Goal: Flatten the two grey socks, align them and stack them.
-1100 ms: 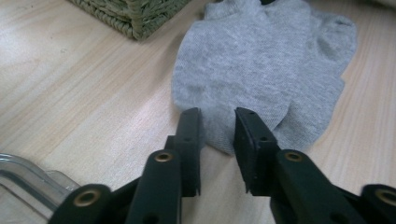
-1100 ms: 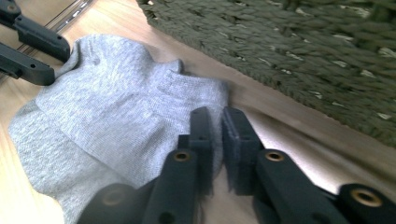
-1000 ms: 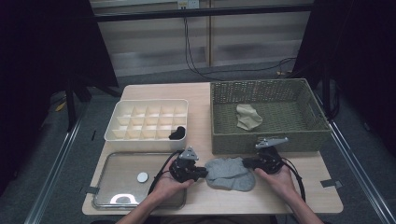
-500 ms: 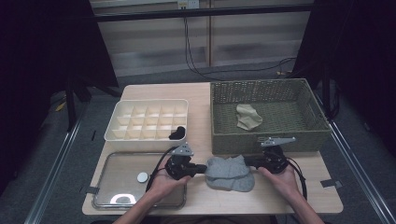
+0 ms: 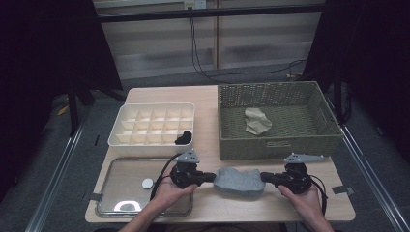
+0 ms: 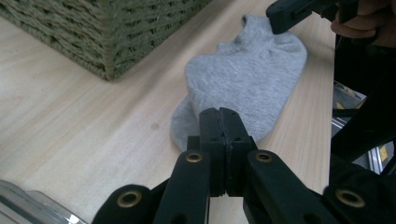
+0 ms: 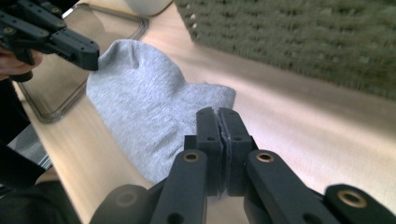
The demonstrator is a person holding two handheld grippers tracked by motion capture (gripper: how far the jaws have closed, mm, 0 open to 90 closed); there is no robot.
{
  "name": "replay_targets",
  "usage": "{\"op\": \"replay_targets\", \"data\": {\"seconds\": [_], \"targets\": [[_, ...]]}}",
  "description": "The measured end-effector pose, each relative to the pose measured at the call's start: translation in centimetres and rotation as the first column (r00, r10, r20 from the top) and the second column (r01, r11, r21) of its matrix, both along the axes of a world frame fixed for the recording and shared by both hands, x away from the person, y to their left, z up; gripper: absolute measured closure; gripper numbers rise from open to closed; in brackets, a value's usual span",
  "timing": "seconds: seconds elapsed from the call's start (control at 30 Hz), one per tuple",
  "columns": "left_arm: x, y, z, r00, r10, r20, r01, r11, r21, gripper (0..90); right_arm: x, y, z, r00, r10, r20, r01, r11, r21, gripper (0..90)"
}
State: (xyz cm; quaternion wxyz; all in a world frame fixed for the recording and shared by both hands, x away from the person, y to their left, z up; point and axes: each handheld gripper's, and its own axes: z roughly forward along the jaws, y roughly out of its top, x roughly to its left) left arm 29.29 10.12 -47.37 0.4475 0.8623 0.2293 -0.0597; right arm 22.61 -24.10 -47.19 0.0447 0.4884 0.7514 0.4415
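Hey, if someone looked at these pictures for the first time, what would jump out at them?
First, the soft grey fabric sock at the near edge of the pale wooden table, pinched at opposite ends by the left gripper and the right gripper, both shut. Behind it stands a green woven wicker basket holding a beige cloth; left of that, a white plastic divided tray.
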Motion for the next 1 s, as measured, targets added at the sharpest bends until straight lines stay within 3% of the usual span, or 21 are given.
{"op": "replay_targets", "data": {"seconds": [0.2,0.37,0.53,0.57,0.77,0.83,0.87,1.0], "targets": [[0.1,-0.6,-0.9,1.0,0.002,-0.005,-0.001,0.999,0.046,89.5,-0.1,0.2,-1.0,0.9996,0.002,-0.027,-0.004,0.999,-0.043,88.6],[0.0,-1.0,-1.6,0.9993,-0.031,-0.022,0.033,0.996,0.083,89.3,0.3,0.3,-1.9,0.9973,0.006,-0.073,-0.011,0.998,-0.065,88.5],[-0.5,-1.2,-1.8,0.9986,-0.051,-0.018,0.052,0.9952,0.083,88.7,0.7,0.4,-2.3,0.9972,0.01,-0.074,-0.017,0.995,-0.098,88.5],[-0.6,-1.2,-1.7,0.9985,-0.053,-0.013,0.054,0.9925,0.11,88.0,0.8,0.4,-2.3,0.9974,0.001,-0.072,-0.009,0.995,-0.103,88.4],[-0.7,-1.4,-1.9,0.9981,-0.06,-0.012,0.061,0.9931,0.101,81.8,1.4,0.5,-2.5,0.9986,0.001,-0.052,-0.007,0.992,-0.126,86.3],[-0.7,-1.3,-1.7,0.9982,-0.058,-0.011,0.059,0.992,0.111,74.8,1.5,0.5,-2.5,0.9989,0.004,-0.046,-0.01,0.992,-0.13,85.0],[-0.8,-1.3,-1.7,0.9992,-0.039,-0.006,0.04,0.9948,0.094,70.0,1.6,0.4,-2.4,0.9994,-0.005,-0.035,0.0,0.992,-0.128,82.6],[-0.6,-1.0,-1.0,0.9997,-0.02,0.017,0.018,0.9975,0.068,65.7,1.5,0.2,-2.1,0.9997,-0.004,-0.025,0.001,0.994,-0.108,78.9]]}}
